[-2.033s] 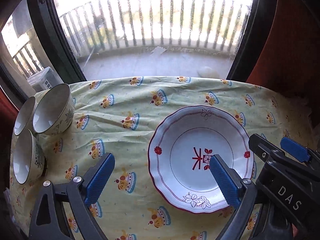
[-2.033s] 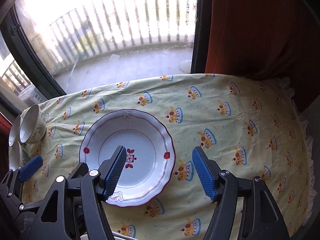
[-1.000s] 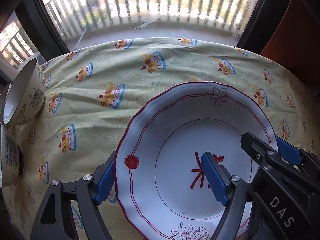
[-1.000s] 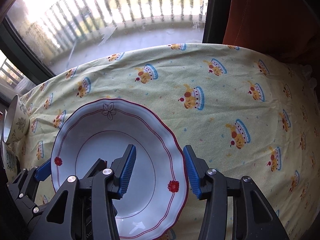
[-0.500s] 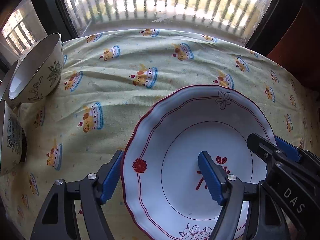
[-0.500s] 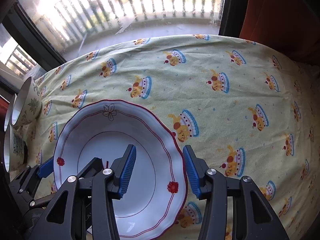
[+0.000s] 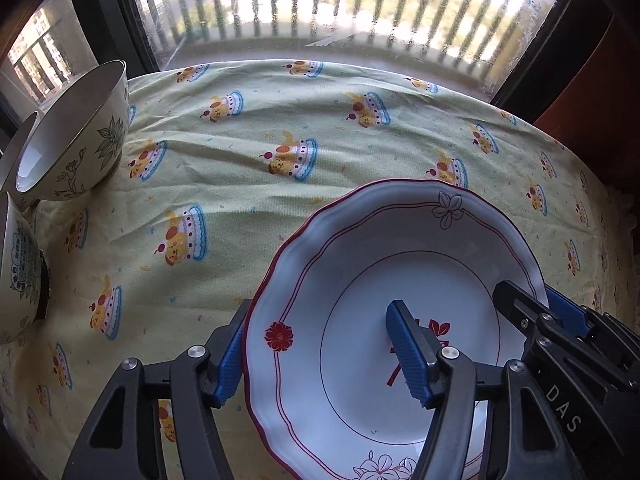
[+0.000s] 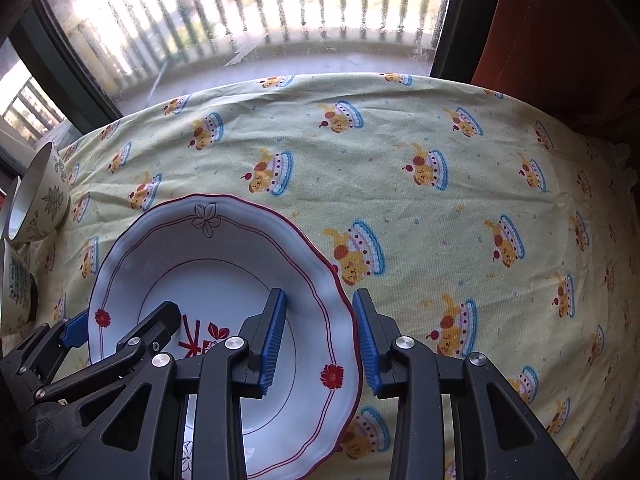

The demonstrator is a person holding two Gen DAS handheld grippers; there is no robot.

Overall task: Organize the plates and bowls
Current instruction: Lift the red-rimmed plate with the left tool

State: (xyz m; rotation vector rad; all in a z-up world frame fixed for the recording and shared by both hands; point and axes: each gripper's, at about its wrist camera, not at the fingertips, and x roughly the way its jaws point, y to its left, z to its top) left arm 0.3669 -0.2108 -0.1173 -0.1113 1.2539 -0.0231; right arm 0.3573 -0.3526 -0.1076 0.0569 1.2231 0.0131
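A white deep plate (image 7: 360, 300) with a red rim line and flower marks is held off the yellow tablecloth (image 7: 280, 128). My left gripper (image 7: 320, 360) is shut on its left rim, one pad outside, one inside. My right gripper (image 8: 320, 334) is shut on the plate's right rim (image 8: 332, 320) the same way. Three floral bowls stand at the table's left edge: one tilted bowl (image 7: 76, 132), one behind it (image 7: 16, 148), and one near bowl (image 7: 18, 276). The tilted bowl also shows in the right wrist view (image 8: 38, 196).
The table (image 8: 440, 160) stands against a window (image 7: 340, 8) with a balcony railing outside. An orange curtain (image 8: 560, 32) hangs at the back right. The cloth's frilled right edge (image 8: 628, 168) drops off the table.
Both grippers came down over the plate's opposite rims and closed on them. The plate has since risen and shifted a little to the right relative to the cloth.
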